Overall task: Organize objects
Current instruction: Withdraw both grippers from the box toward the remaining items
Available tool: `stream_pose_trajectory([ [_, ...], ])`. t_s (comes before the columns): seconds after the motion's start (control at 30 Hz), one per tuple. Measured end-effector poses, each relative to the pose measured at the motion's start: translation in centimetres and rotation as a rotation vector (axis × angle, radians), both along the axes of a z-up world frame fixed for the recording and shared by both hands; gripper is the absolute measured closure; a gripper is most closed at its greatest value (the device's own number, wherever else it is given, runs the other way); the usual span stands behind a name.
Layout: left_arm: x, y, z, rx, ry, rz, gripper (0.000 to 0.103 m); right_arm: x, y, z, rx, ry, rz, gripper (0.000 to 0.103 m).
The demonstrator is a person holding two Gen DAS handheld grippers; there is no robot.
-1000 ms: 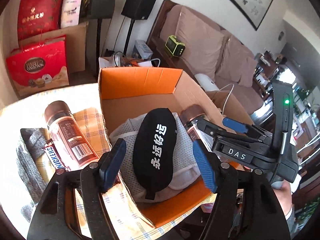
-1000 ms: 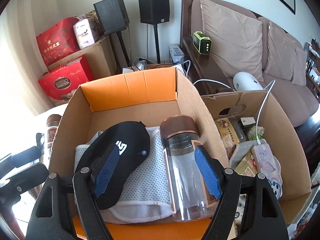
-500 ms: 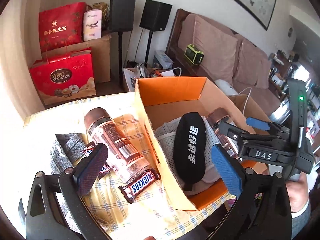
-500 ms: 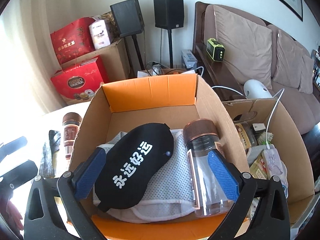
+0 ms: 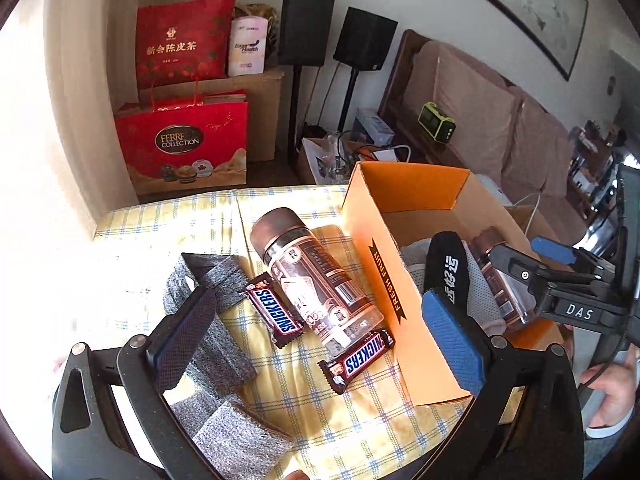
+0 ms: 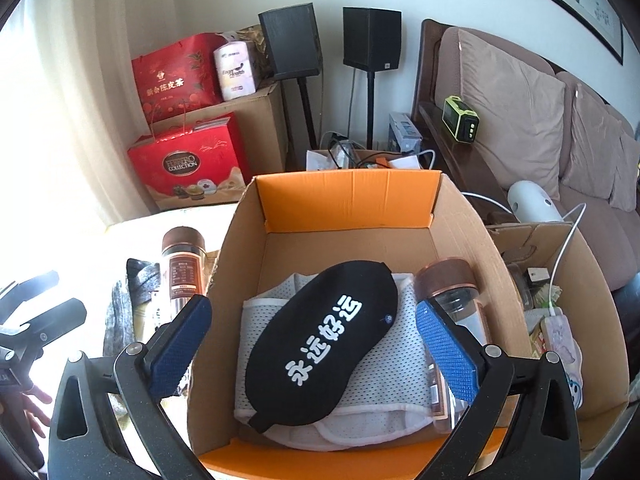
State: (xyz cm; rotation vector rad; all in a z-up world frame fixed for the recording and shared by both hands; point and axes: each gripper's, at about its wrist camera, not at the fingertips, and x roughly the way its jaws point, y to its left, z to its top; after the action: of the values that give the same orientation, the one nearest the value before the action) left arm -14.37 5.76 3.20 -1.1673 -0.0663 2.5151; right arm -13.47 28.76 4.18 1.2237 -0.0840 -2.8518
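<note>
Both grippers, left gripper (image 5: 316, 336) over the table's bottle (image 5: 316, 280) and right gripper (image 6: 312, 344) over the cardboard box (image 6: 348, 204) holding the eye mask (image 6: 324, 344), are gaping wide, gripping nothing

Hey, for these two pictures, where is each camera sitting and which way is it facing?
Left wrist: on the left gripper, angled down at the tablecloth, Snickers bars, a bottle; the right gripper and a hand show.
Right wrist: on the right gripper, angled down into the cardboard box; its open fingers show.
Shared: the box, black eye mask.
</note>
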Motion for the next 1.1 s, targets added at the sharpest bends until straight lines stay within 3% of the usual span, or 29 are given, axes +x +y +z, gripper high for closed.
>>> stream_pose_trajectory([
  [0.4,-1.2,-6.7,-0.9,-0.005,-0.041,0.089,0.0,-0.9,-5.9,0.1,-0.006,-0.008,0.135,0.0],
  [0.9,-3.4,-11.9,-4.4,0.035,-0.132,0.167,0.0,-5.2,-12.0,-1.8,-0.051,-0.096,0.237,0.001],
  [1.1,-4.6,-12.7,-6.0,0.008,-0.156,0.177,0.001,-7.5,-14.5,-3.5,-0.009,-0.144,0.262,0.012],
])
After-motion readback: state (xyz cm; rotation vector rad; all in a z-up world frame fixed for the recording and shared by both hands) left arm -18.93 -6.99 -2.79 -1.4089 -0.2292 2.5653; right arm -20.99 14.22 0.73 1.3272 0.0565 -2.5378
